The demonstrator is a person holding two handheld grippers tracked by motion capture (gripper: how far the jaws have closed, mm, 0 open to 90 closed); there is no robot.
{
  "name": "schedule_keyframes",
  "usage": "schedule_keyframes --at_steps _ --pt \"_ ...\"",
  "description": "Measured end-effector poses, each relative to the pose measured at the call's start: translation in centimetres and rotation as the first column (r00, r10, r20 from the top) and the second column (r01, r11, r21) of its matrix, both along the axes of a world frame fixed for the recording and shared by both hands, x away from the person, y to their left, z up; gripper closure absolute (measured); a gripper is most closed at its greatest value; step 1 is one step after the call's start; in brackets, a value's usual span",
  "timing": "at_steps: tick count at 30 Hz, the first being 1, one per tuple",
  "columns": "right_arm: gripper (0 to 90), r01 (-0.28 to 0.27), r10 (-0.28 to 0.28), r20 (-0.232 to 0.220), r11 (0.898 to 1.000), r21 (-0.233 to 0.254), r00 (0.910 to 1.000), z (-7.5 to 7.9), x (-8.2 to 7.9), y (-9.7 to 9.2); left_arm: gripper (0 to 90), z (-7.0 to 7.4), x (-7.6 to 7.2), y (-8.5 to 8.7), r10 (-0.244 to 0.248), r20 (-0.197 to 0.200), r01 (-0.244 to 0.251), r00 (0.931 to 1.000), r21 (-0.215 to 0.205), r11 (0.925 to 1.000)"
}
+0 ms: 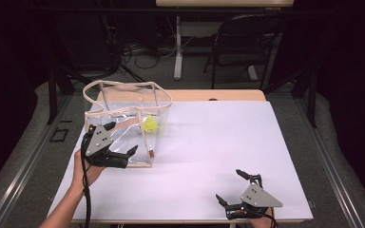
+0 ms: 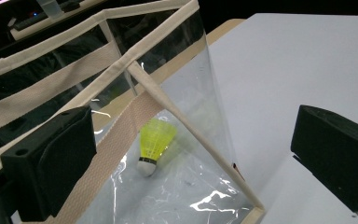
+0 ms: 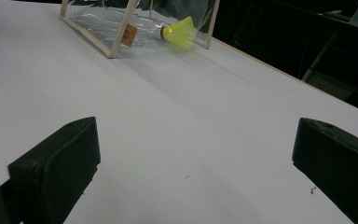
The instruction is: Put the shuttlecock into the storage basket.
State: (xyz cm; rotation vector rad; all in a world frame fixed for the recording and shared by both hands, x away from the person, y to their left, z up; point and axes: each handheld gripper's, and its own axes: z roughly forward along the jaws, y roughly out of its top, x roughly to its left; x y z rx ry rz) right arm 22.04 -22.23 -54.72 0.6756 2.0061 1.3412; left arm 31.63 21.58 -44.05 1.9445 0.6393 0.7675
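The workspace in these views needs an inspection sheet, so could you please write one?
Surface: white table top, bare apart from the bag.
Job's things: clear bag with beige trim, standing open at the left; yellow shuttlecock lying inside it.
Clutter: nothing seen.
Grippers: left claw open beside the bag's near edge; right claw open, holding nothing, at the near right.
Cables: black cable trailing from the left one.
Surroundings: dark chair beyond the table.

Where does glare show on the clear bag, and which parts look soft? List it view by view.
High view: dim surroundings, bright white table, faint sheen on the clear bag. Left gripper view: white glints on the bag's floor near the yellow shuttlecock; the near jaws look soft. Right gripper view: glare streaks on the bag, jaws blurred.
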Motion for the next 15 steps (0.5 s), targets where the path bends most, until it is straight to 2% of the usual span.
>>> schedule_keyframes --at_steps 3,10,15 --pt "0.3 -0.002 0.002 0.001 1.000 -0.004 1.0000 0.0 0.0 0.0 0.1 -0.4 -0.4 0.2 -0.002 -0.006 0.001 1.0000 -0.015 0.9999" --pt "0.3 -0.001 0.001 0.001 1.000 -0.004 1.0000 0.0 0.0 0.0 0.1 -1.9 -1.0 0.2 -0.021 -0.031 0.020 0.9993 -0.018 0.9996" --pt "0.3 -0.001 0.001 0.000 1.000 -0.003 1.0000 0.0 0.0 0.0 0.0 -2.9 -1.4 0.2 -0.018 -0.039 0.017 0.9991 -0.026 0.9995"
